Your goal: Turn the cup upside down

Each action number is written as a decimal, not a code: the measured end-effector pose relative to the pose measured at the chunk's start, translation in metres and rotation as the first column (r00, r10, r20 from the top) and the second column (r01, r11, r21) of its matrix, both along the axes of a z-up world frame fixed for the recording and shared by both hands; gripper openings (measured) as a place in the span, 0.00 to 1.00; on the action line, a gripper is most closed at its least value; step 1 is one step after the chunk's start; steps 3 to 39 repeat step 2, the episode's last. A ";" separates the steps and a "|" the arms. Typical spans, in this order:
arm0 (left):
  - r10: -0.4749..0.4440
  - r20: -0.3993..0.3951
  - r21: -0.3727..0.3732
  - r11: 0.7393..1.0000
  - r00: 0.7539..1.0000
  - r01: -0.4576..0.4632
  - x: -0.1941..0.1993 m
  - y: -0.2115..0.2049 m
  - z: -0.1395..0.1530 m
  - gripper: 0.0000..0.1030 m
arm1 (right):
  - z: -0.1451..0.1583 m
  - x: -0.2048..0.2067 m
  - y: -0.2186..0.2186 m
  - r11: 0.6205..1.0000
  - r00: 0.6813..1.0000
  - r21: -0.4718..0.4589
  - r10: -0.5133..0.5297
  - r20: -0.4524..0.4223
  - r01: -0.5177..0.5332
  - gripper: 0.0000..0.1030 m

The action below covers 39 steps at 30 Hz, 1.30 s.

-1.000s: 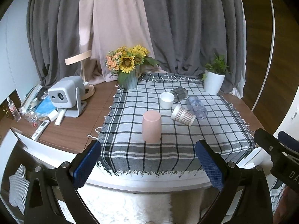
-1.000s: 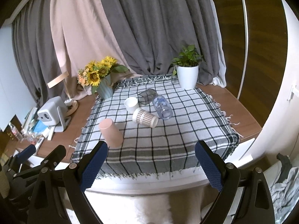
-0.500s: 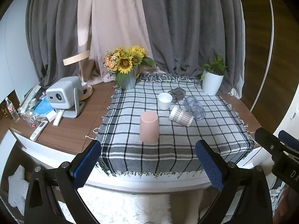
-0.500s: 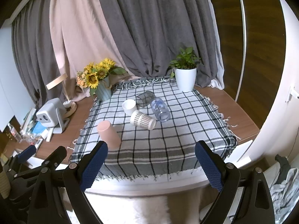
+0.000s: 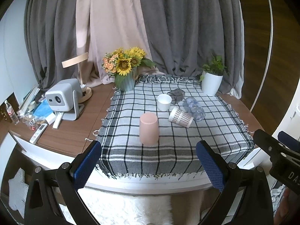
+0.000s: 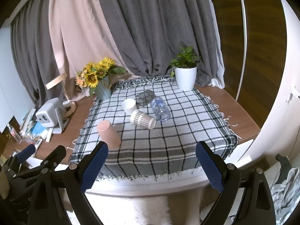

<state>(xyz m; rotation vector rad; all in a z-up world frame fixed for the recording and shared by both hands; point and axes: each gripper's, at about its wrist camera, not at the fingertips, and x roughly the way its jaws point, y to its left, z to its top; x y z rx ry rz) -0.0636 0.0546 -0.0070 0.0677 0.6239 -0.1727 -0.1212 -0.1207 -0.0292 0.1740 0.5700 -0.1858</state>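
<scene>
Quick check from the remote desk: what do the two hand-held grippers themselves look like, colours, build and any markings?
Both look alike. The left hand-held gripper has two black angular fingers with silver screws, each tipped with a blue, mesh-textured pad. The right hand-held gripper has the same black frame and blue pads. In the left wrist view, the right one's body carries white lettering, cut off at "DA". No cables or sleeves show.

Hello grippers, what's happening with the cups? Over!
Left gripper open, empty. Right gripper open, empty. Pink cup upside down on checked cloth, nothing blocking it.
</scene>
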 end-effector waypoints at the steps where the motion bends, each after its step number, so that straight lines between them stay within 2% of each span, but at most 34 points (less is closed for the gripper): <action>1: -0.001 0.001 0.002 1.000 1.000 0.001 0.001 -0.001 0.001 1.00 | 0.000 0.000 0.000 1.000 1.000 -0.001 0.000 -0.001 0.000 0.92; 39: -0.001 0.001 0.001 1.000 1.000 0.001 0.001 0.000 0.001 1.00 | 0.000 0.000 -0.001 1.000 1.000 0.000 0.002 0.000 -0.002 0.92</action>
